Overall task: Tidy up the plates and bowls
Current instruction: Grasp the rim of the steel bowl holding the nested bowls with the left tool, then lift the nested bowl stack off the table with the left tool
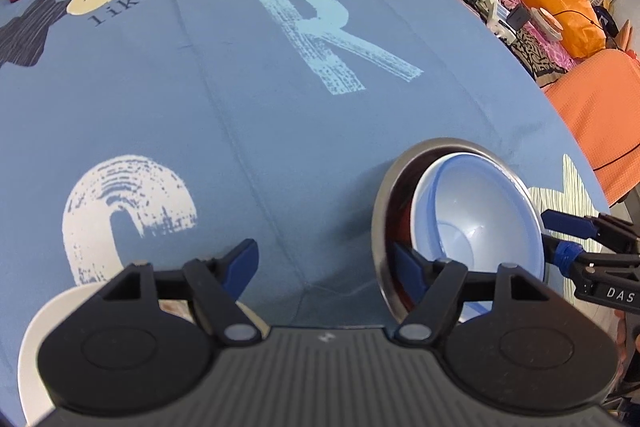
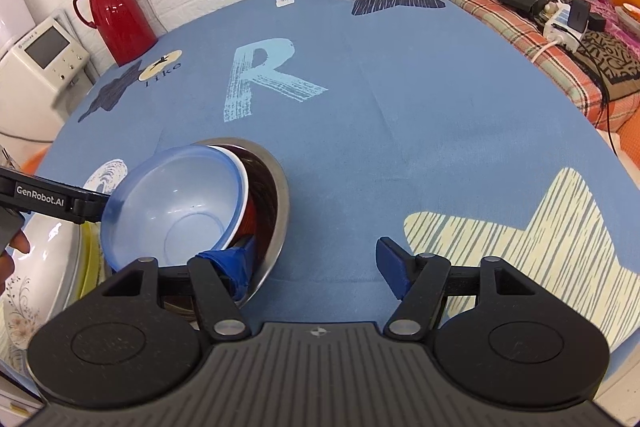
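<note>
I am working over the worktop (image 2: 400, 115), its blue printed cloth spreading ahead of both grippers. Just ahead and to the left of my right gripper (image 2: 316, 263) the steel bowl (image 2: 276, 187) is sitting tilted on its side, with a white bowl (image 2: 243, 183) nested in it and the pale blue bowl (image 2: 172, 195) innermost; something red is showing between them, though I cannot tell what. My right gripper is standing wide, gripping nothing, its left finger reaching at the steel bowl's near rim. My left gripper (image 1: 324, 267) is also spread wide and empty, with the nest at its right finger (image 1: 408, 267); whether that finger is inside the rim or only in front of it I cannot say. I judge I am steadying the nested bowls so the stack can be settled upright; the next move is calling for one gripper to close on a rim and tip the nest level. Under my left gripper a white plate (image 1: 36, 339) is lying, mostly hidden; in the right wrist view a flowered plate (image 2: 28, 267) is cut off at the edge.
</note>
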`<state>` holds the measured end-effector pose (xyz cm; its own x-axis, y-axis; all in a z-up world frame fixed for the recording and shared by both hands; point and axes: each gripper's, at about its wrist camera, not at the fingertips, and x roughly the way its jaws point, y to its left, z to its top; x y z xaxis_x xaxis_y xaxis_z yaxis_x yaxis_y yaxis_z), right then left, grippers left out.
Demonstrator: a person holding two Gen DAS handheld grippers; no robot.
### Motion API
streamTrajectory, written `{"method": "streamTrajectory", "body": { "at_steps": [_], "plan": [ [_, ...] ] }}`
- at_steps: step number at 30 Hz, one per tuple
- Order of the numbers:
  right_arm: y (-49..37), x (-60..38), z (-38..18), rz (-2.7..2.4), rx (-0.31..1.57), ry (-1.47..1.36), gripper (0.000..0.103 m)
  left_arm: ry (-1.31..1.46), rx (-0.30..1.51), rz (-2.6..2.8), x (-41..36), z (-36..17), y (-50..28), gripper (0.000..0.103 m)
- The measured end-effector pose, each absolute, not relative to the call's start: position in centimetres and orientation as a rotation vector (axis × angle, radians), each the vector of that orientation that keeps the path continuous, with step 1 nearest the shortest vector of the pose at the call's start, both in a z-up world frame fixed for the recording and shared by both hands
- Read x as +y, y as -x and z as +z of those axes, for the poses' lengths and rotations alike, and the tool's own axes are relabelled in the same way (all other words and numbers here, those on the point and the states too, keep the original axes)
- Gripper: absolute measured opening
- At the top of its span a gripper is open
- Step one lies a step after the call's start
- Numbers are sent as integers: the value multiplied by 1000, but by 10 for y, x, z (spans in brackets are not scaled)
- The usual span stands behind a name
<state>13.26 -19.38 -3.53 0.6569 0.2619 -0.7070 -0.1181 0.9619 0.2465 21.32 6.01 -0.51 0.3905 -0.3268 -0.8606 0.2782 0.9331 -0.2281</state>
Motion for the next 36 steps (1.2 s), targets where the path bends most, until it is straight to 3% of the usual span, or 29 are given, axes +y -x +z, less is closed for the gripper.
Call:
{"method": "streamTrajectory", "body": {
  "at_steps": [13, 30, 36],
  "plan": [
    [-136, -196, -48, 187, 807, -202, 66, 75, 1086, -382, 63, -5, -211, 74],
    [-130, -187, -44, 79, 884, -233, 68, 135, 1134, -397, 66, -12, -212, 74],
    [-139, -175, -49, 71, 822, -161, 68, 183, 1095, -357, 71, -13, -213, 74]
  ]
}}
